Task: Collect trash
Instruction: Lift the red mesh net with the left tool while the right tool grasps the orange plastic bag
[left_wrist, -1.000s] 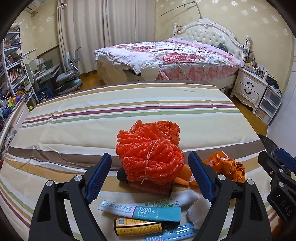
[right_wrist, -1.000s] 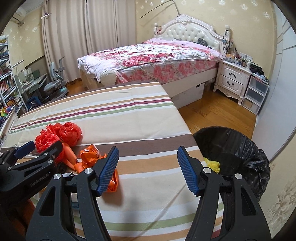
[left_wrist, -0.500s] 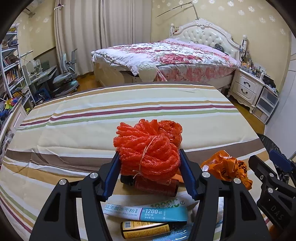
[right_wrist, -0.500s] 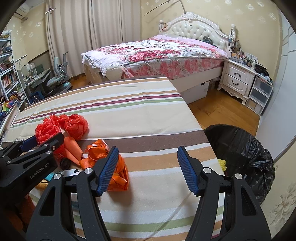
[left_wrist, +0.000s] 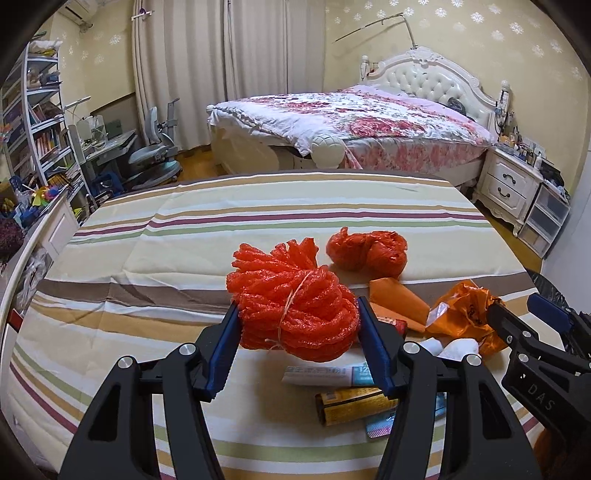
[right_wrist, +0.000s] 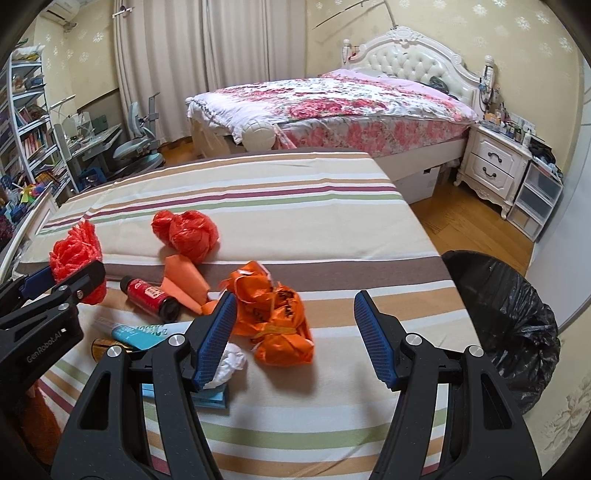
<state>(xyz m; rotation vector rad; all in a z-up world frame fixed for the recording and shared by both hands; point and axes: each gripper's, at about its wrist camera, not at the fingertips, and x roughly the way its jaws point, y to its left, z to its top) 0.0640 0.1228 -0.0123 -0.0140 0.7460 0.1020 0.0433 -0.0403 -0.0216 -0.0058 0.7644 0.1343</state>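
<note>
The left tongs (left_wrist: 297, 349) had just clamped the red mesh bundle (left_wrist: 295, 312) and lifted it off the tabletop (left_wrist: 110, 295), bin-ready, while the right tongs (right_wrist: 293, 341) hung open, empty.

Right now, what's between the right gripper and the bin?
Nothing: in the right wrist view only bare striped cloth and its edge separate the open right gripper from the black-lined bin.
</note>
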